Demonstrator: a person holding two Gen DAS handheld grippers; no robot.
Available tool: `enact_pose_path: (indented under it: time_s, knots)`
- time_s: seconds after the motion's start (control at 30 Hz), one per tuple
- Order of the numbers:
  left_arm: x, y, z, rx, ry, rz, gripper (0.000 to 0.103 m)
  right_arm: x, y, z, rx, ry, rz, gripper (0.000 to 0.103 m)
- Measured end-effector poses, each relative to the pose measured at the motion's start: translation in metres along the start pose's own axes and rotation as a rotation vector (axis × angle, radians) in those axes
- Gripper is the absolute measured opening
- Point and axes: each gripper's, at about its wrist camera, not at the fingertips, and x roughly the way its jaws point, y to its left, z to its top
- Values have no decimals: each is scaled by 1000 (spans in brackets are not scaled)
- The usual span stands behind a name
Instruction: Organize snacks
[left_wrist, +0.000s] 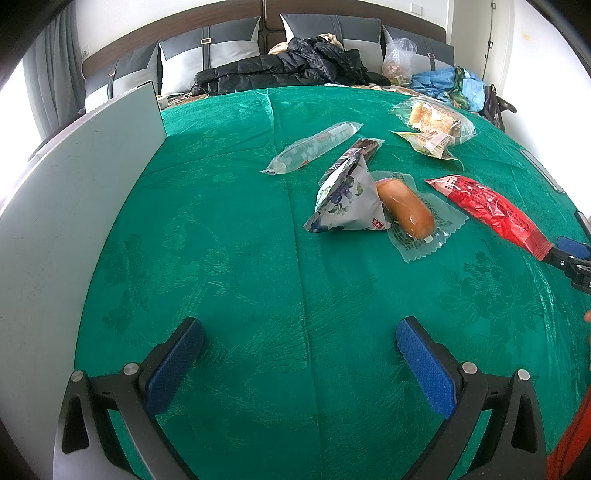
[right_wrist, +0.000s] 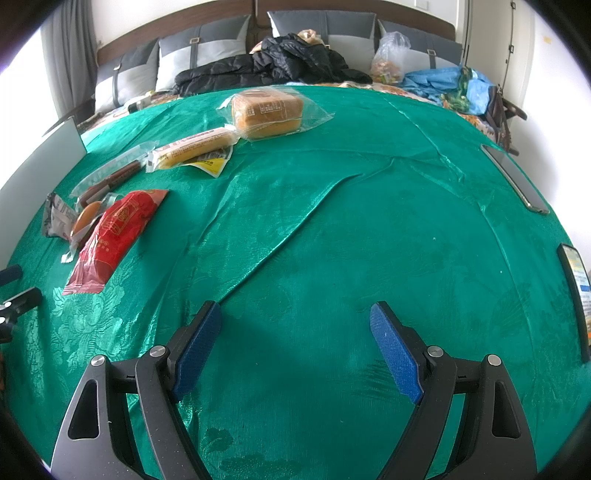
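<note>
Several wrapped snacks lie on a green tablecloth (left_wrist: 229, 280). In the left wrist view I see a clear long packet (left_wrist: 312, 147), a dark bar (left_wrist: 364, 147), a white pyramid bag (left_wrist: 349, 201), a wrapped sausage-shaped bun (left_wrist: 406, 210), a red packet (left_wrist: 491, 210) and bagged bread (left_wrist: 434, 120). My left gripper (left_wrist: 300, 354) is open and empty over bare cloth. My right gripper (right_wrist: 295, 343) is open and empty; its tip shows in the left view (left_wrist: 570, 254) beside the red packet's end. The right wrist view shows the red packet (right_wrist: 114, 236), a yellow roll (right_wrist: 195, 149) and the bread (right_wrist: 267, 110).
A grey-white flat board (left_wrist: 74, 206) stands along the table's left side. A phone (right_wrist: 576, 291) and a thin tablet-like device (right_wrist: 513, 177) lie at the right edge. Behind the table are cushions, a black jacket (left_wrist: 295, 66) and plastic bags (left_wrist: 399, 61).
</note>
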Motion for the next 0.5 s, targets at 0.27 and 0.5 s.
enact_pose_path:
  time_s: [0.27,0.5]
  knots:
    - [-3,2,-4,50,9,-44,103,1,2,0,-7,6,10,90]
    - [-9,5,-10,70,3,-60,103,2,4,0,-17,16,26,93]
